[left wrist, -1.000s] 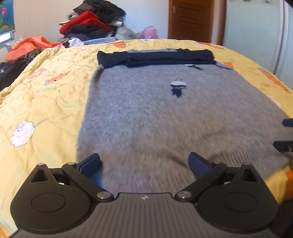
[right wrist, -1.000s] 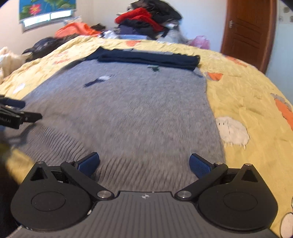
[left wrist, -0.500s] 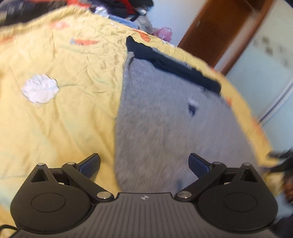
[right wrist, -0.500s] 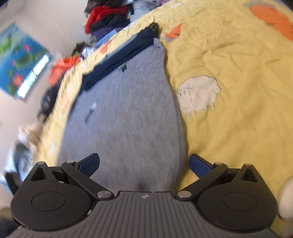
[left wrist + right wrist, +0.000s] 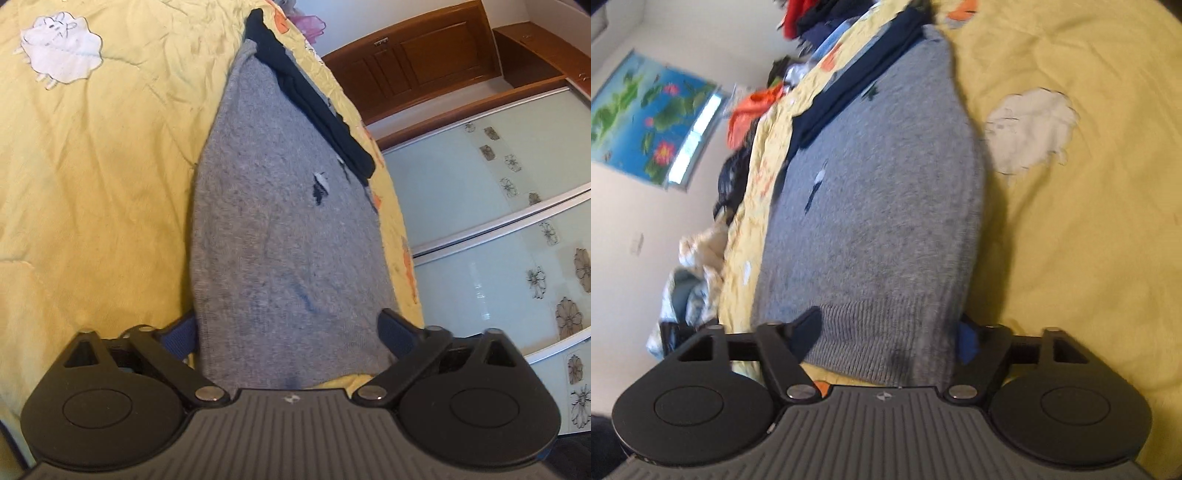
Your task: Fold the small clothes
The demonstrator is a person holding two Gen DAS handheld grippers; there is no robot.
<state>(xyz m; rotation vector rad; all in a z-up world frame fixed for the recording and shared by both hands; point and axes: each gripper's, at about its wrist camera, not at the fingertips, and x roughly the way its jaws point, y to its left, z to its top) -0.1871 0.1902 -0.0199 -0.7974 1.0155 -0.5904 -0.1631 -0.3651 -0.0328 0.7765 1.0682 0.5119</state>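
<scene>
A grey knit sweater [image 5: 280, 229] lies flat on the yellow bedspread [image 5: 92, 177], its navy sleeves [image 5: 314, 107] folded across the far end. My left gripper [image 5: 288, 336] is open, rolled on its side, its jaws straddling the sweater's near left hem corner. In the right wrist view the sweater [image 5: 886, 206] shows its ribbed hem [image 5: 882, 332] close up. My right gripper [image 5: 886, 336] is open, its jaws on either side of the hem's right corner, the right finger [image 5: 967, 343] partly hidden behind the cloth.
A pile of clothes [image 5: 820, 22] lies at the bed's far end, with orange cloth [image 5: 750, 110] and bedding [image 5: 694, 266] beside the bed. A wooden door [image 5: 417, 62] and sliding wardrobe [image 5: 517, 240] stand on the right. White sheep patches [image 5: 1030, 129] mark the bedspread.
Both grippers rolled outward and dropped to the sweater's near hem corners. The left went to the left corner, the right to the right corner; the jaws now straddle the cloth.
</scene>
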